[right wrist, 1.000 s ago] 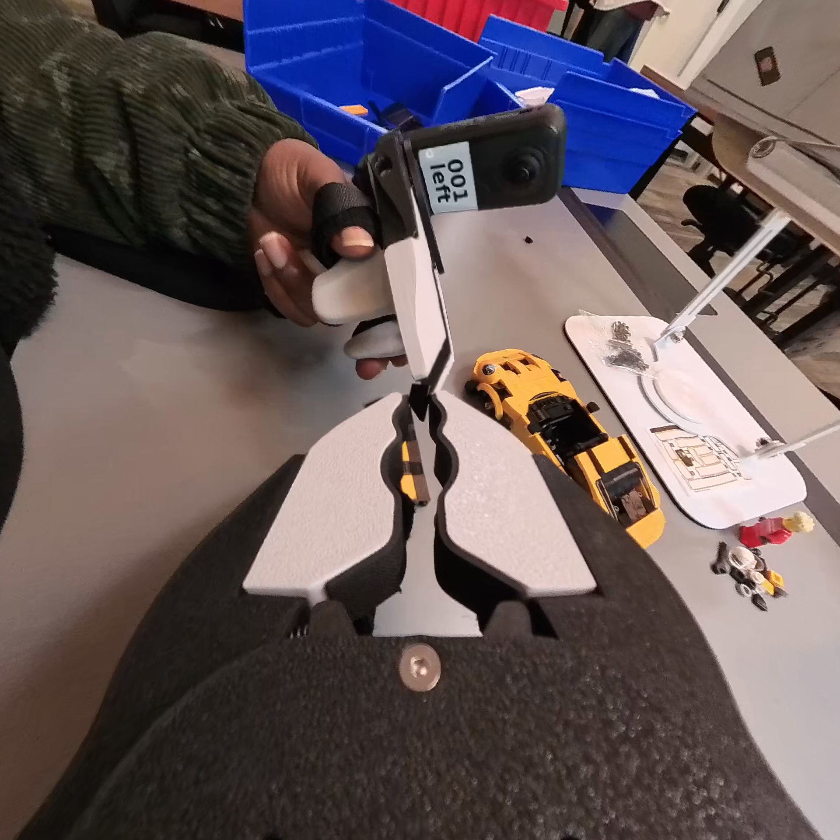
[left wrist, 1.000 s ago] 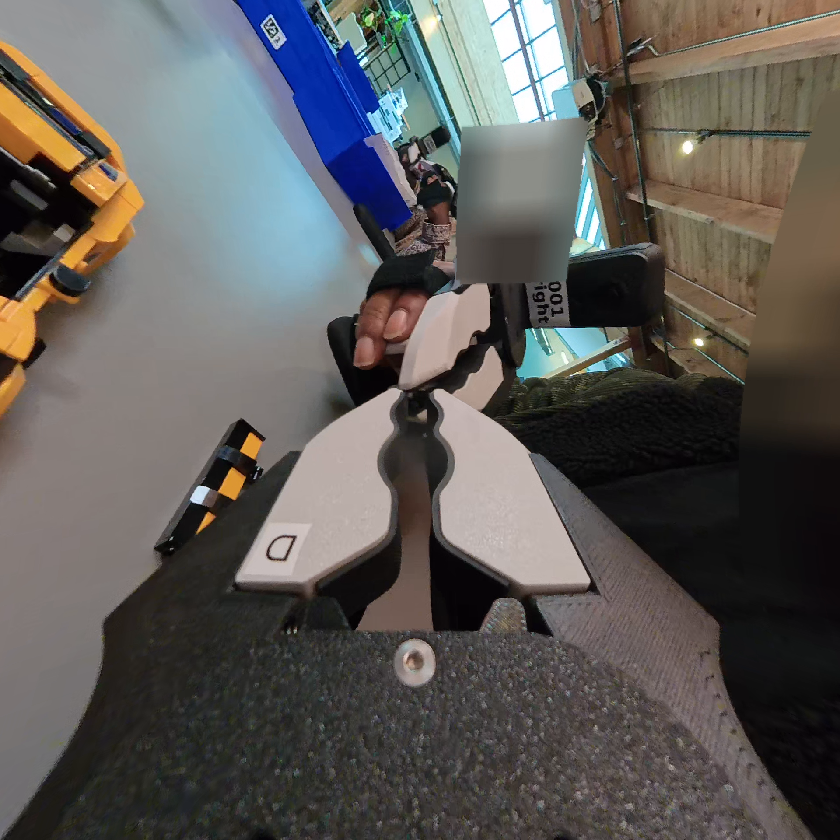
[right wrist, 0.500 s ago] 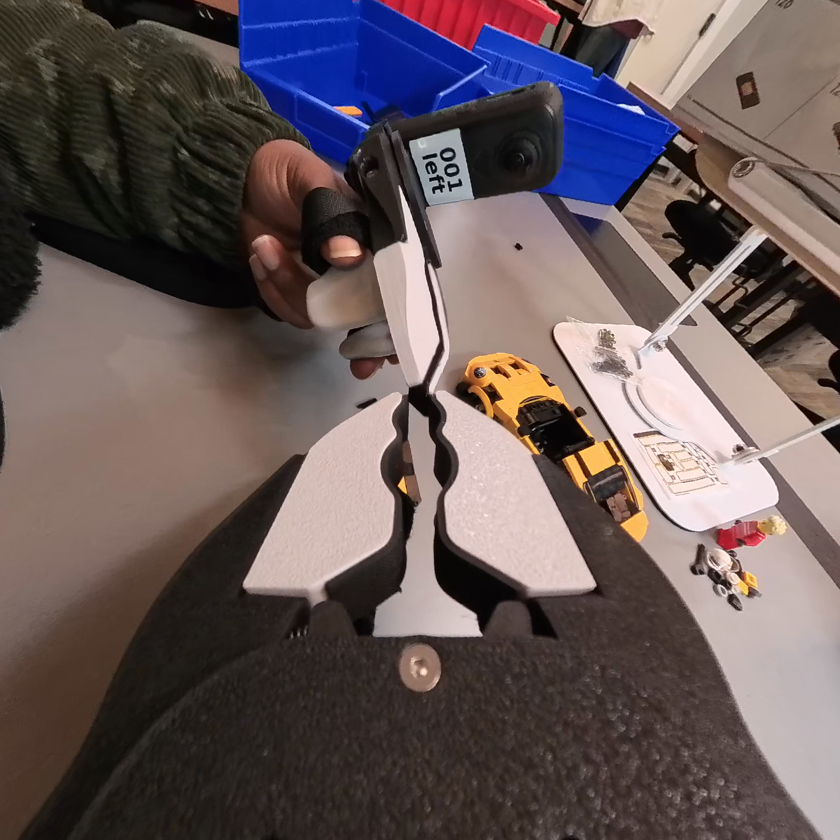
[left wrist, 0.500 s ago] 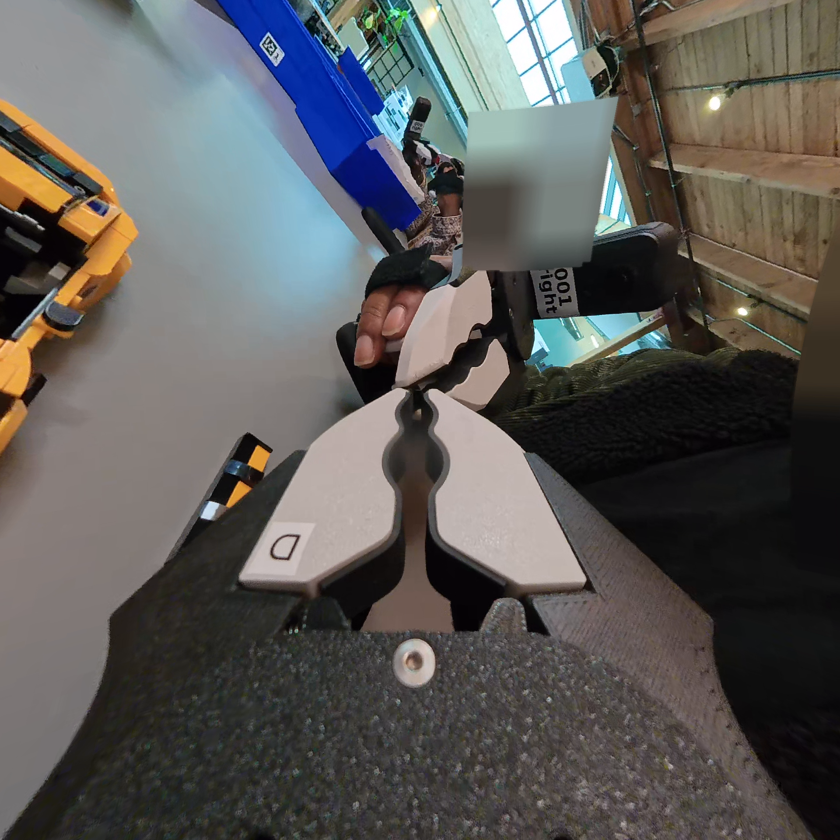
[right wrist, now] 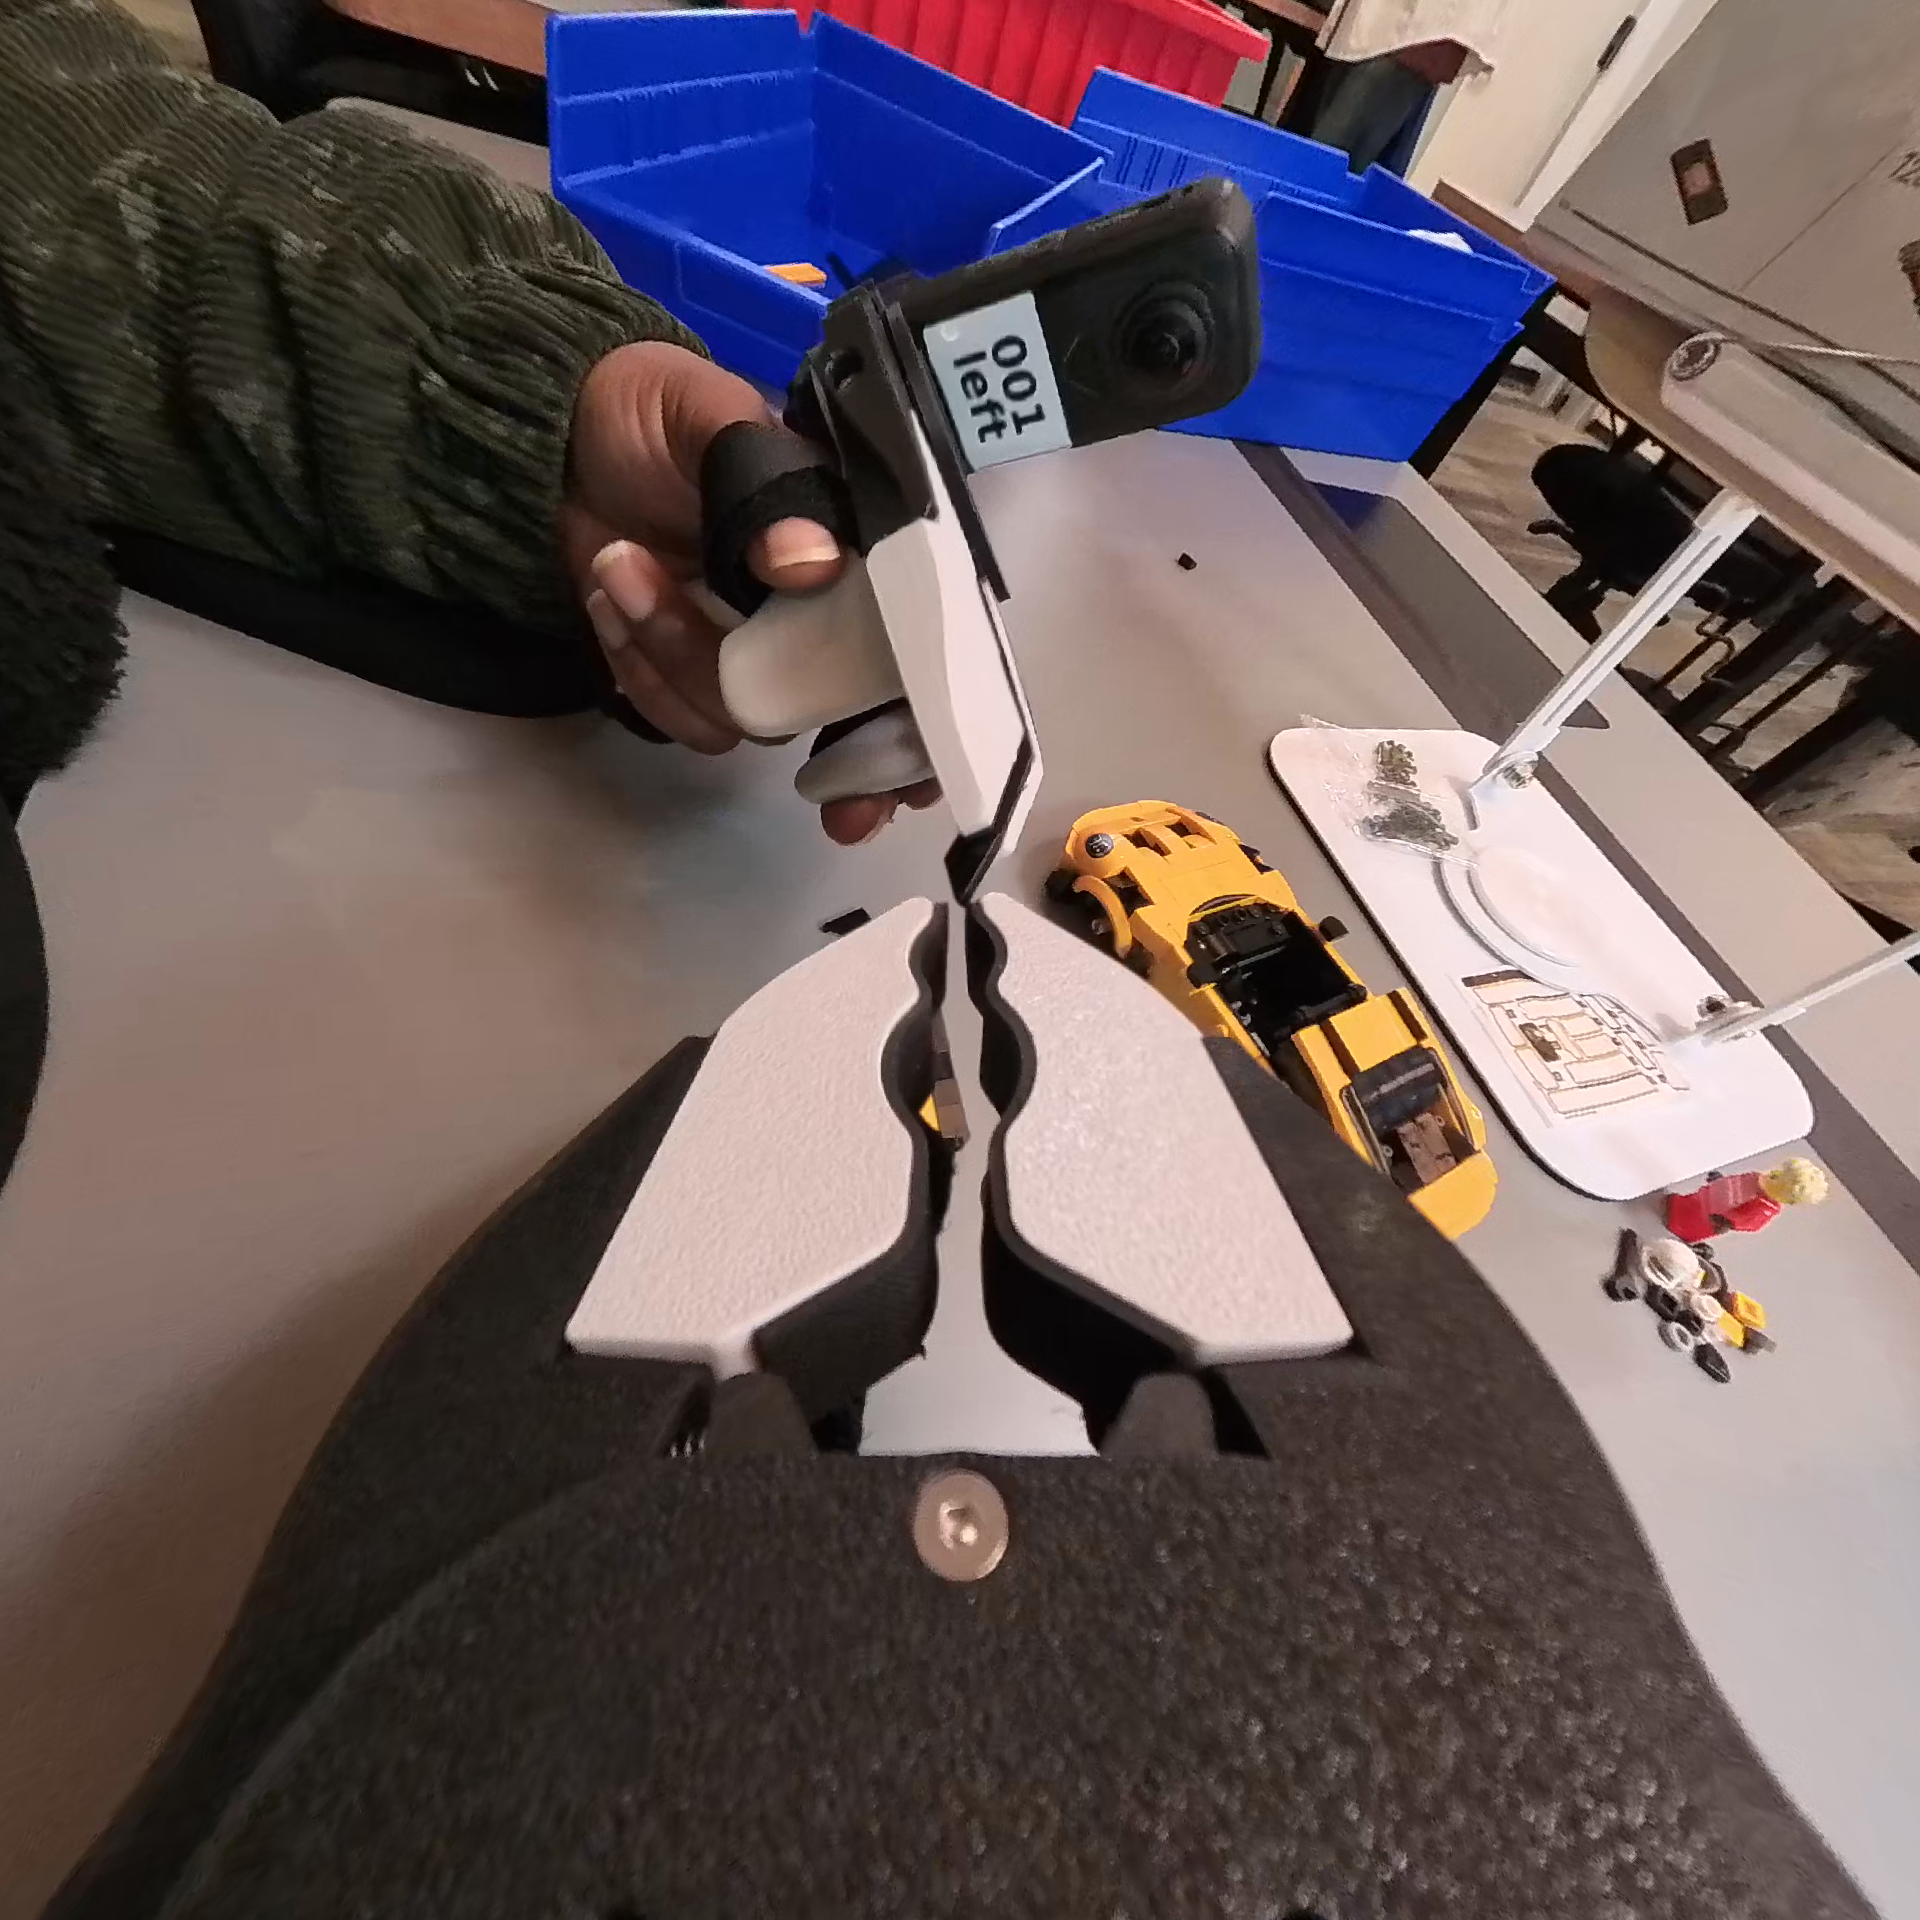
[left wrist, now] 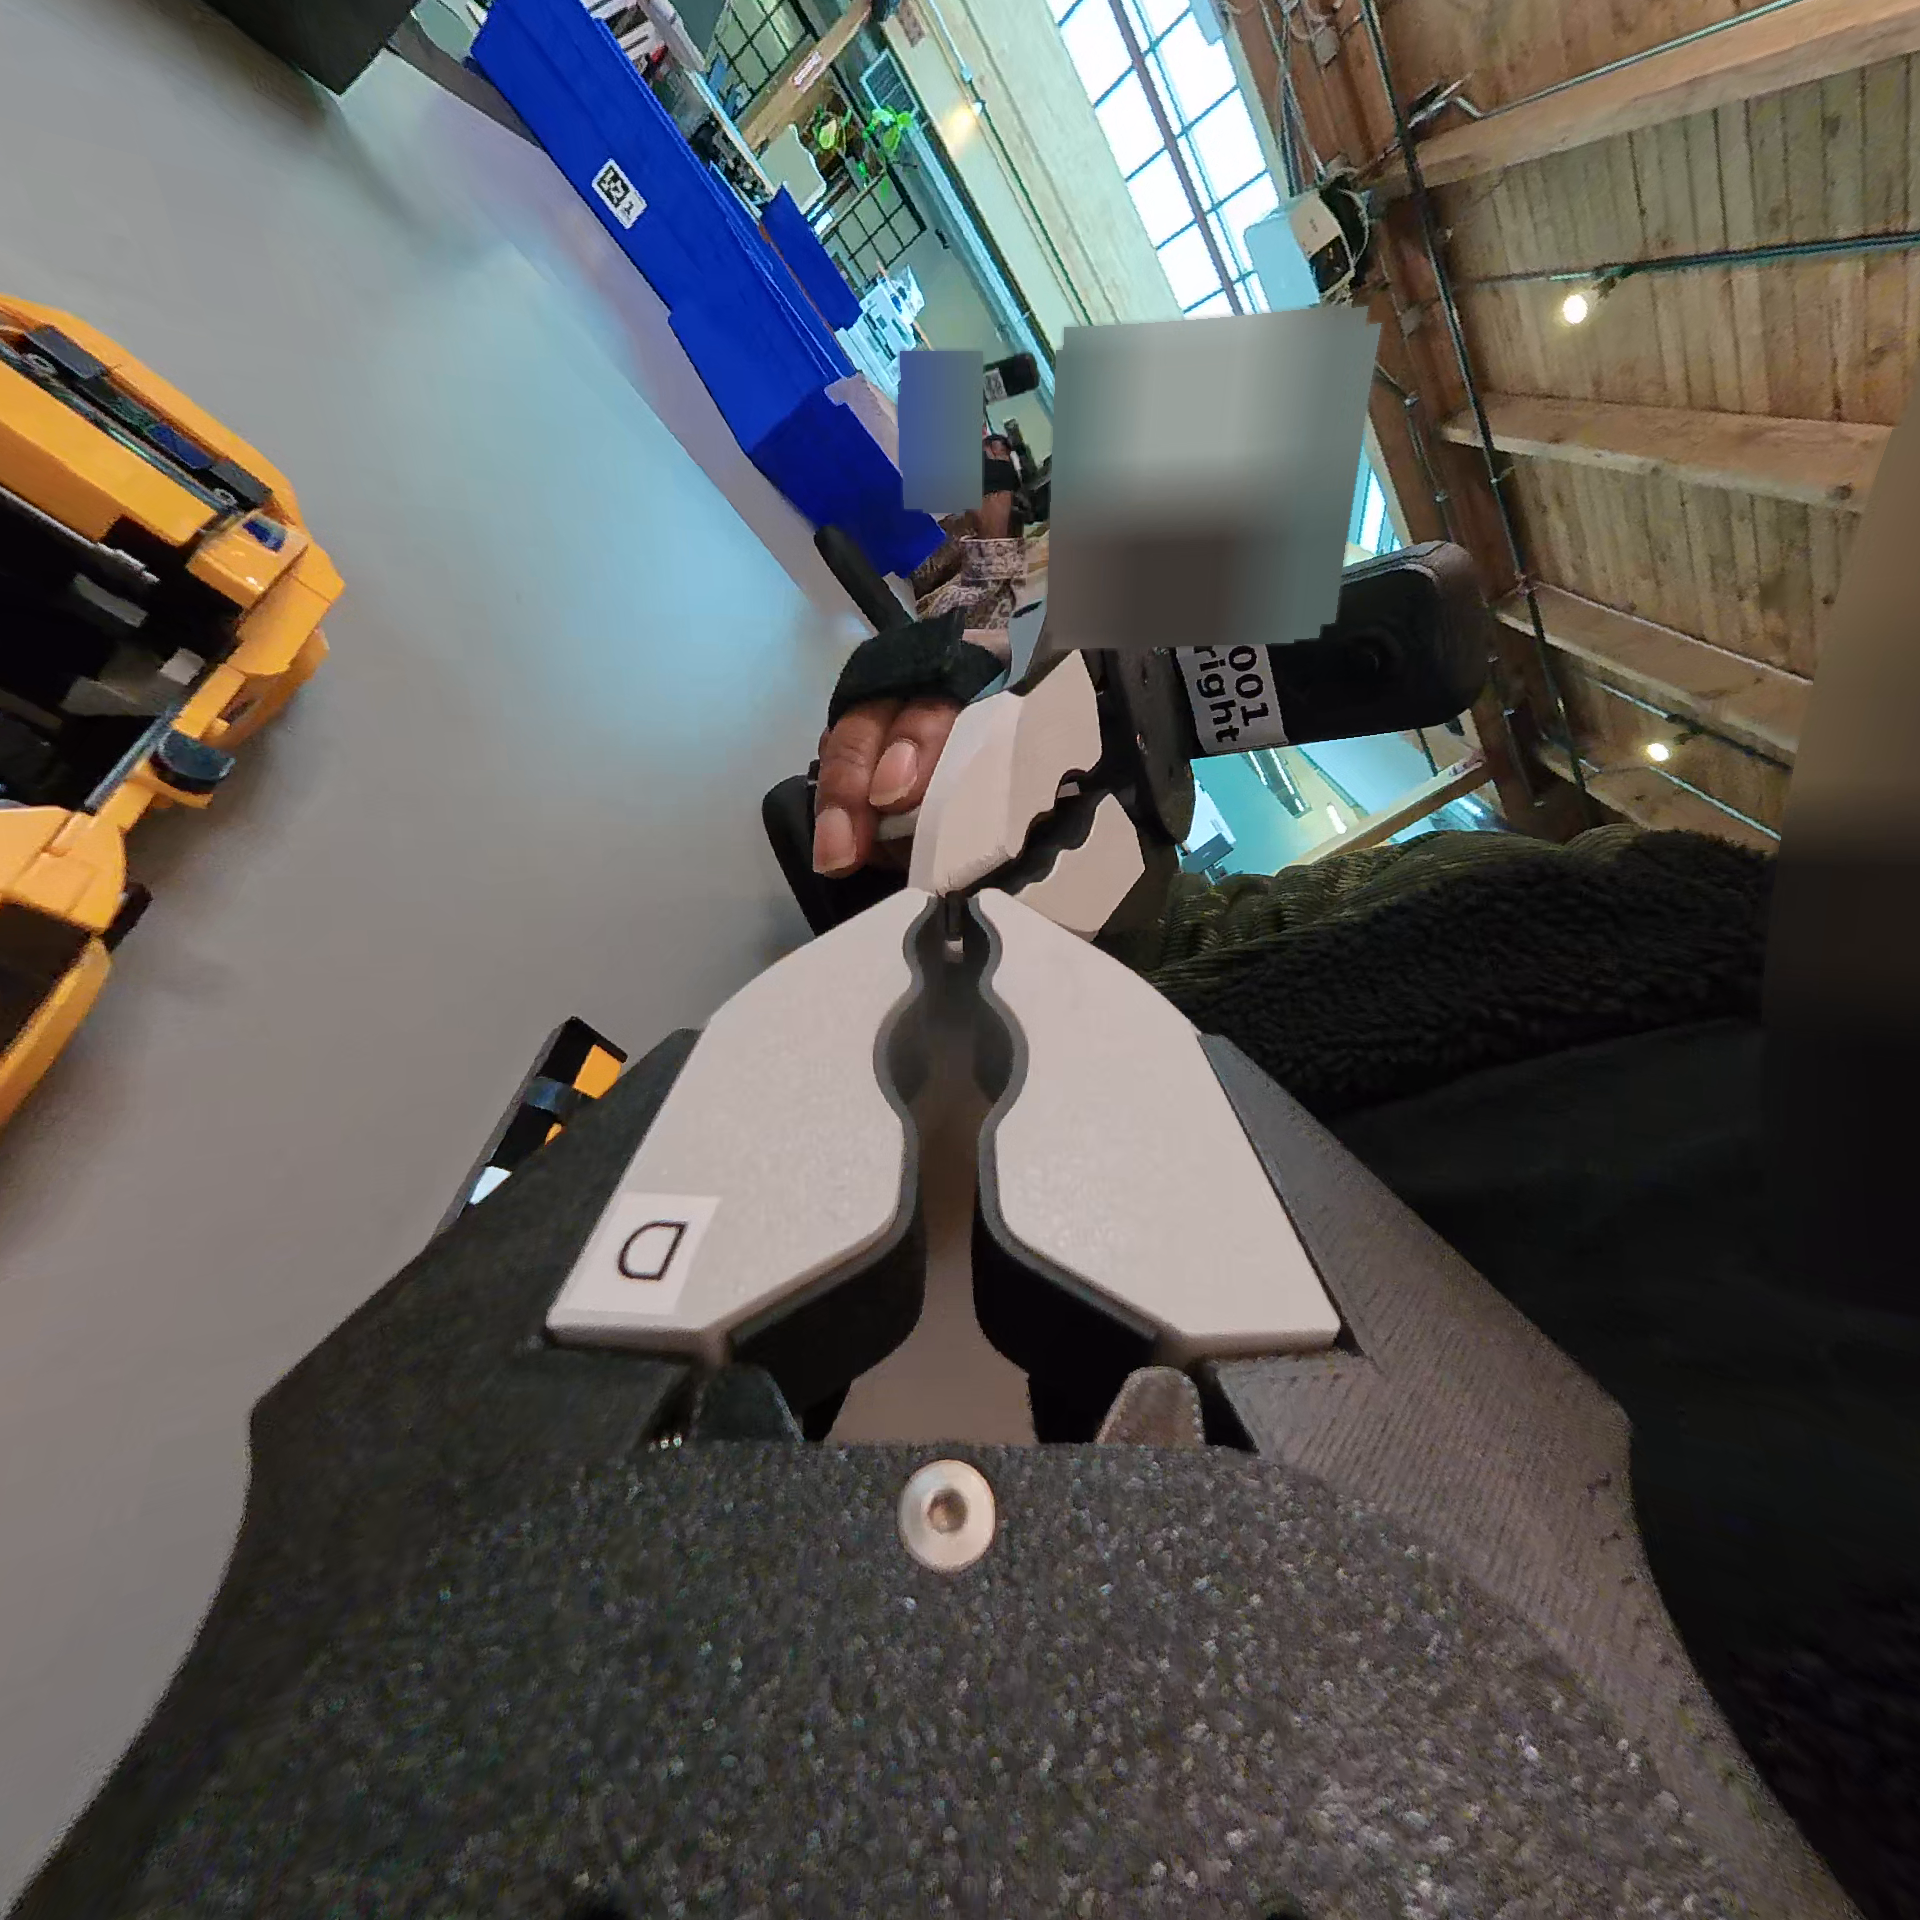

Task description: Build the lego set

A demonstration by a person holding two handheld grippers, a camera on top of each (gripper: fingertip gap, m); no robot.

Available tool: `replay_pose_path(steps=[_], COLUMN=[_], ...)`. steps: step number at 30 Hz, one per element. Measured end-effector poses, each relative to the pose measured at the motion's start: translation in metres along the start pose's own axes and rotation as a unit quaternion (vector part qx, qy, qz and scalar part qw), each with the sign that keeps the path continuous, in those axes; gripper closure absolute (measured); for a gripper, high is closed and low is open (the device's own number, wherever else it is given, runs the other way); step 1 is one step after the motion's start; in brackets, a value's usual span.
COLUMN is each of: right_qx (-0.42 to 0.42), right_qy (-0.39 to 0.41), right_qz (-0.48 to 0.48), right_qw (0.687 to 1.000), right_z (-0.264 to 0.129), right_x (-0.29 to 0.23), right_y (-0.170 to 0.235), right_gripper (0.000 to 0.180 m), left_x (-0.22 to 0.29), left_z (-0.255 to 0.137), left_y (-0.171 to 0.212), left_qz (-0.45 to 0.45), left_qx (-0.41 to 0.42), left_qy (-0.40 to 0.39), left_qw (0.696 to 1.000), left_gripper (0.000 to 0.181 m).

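While both grippers meet tip to tip, left gripper pinching a small dark piece, right gripper nearly closed, only the right view shows minifigure and loose parts beyond the yellow car.

Both grippers share a build: pale grey fingers on grainy black bodies, one silver screw behind, and a ribbed dark green sleeve.
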State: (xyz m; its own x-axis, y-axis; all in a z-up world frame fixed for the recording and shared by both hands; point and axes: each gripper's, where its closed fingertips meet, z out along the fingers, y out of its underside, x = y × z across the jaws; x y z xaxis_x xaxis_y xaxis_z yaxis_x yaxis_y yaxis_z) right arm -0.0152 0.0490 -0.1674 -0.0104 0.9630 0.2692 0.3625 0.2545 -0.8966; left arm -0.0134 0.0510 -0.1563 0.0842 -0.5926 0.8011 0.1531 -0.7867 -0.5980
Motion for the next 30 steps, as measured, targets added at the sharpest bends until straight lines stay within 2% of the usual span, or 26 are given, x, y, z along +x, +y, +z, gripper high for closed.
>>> replay_pose_path(steps=[12, 18, 24, 30], right_qx=[0.005, -0.011, -0.13, -0.255], right_qy=[-0.027, -0.021, -0.046, -0.119], right_qz=[0.001, 0.004, -0.008, -0.042], right_qw=[1.0, 1.0, 0.99, 0.959], right_z=[0.007, 0.007, 0.021, 0.044], right_x=[-0.014, -0.009, -0.01, -0.005], right_y=[0.001, 0.007, 0.04, 0.062], right_gripper=[0.18, 0.179, 0.161, 0.159], left_x=[0.0, -0.008, -0.022, -0.021], left_z=[-0.001, -0.018, -0.042, -0.052], left_y=[-0.002, -0.005, -0.005, -0.006], left_qz=[-0.019, 0.0, -0.002, 0.011], left_qx=[0.007, -0.013, -0.046, -0.057], left_qy=[0.009, -0.028, -0.048, -0.041], left_qw=[1.0, 1.0, 0.998, 0.997], left_gripper=[0.178, 0.178, 0.178, 0.178])
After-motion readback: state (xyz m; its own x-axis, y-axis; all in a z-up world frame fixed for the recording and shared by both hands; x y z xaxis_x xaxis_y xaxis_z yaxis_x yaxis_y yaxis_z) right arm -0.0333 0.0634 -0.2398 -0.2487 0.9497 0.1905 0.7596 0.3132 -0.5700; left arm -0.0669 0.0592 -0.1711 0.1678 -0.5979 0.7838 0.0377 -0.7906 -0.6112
